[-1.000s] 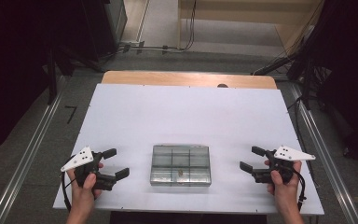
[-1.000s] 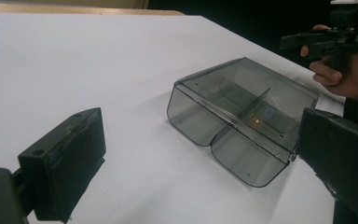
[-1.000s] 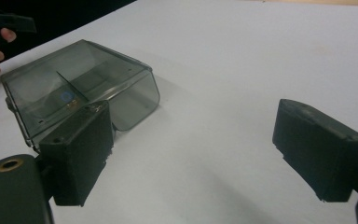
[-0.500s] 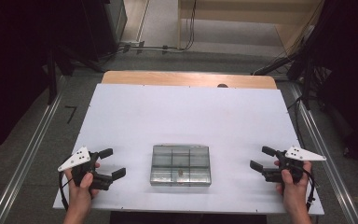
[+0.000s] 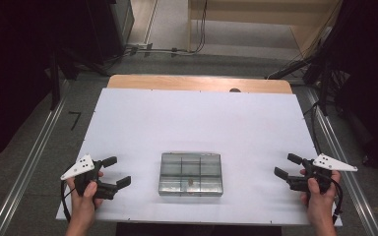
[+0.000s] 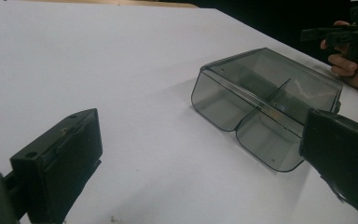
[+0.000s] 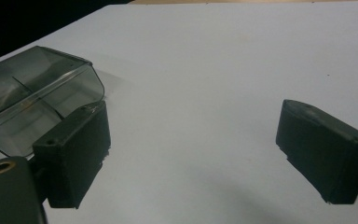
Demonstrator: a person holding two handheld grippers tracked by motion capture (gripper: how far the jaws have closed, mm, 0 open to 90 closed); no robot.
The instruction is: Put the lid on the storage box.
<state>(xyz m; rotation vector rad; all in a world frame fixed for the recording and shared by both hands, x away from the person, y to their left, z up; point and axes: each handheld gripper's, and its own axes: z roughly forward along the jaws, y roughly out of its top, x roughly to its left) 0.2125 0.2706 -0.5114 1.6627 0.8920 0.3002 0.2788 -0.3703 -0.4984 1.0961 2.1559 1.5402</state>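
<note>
Near the white table's front left corner, the person's left black two-jaw gripper rests with jaws spread, holding nothing. A smoky clear plastic compartment box, lid closed, sits untouched at the middle of the front edge. Near the front right corner the right black two-jaw gripper is likewise spread and empty, so the work appears not yet begun.
</note>
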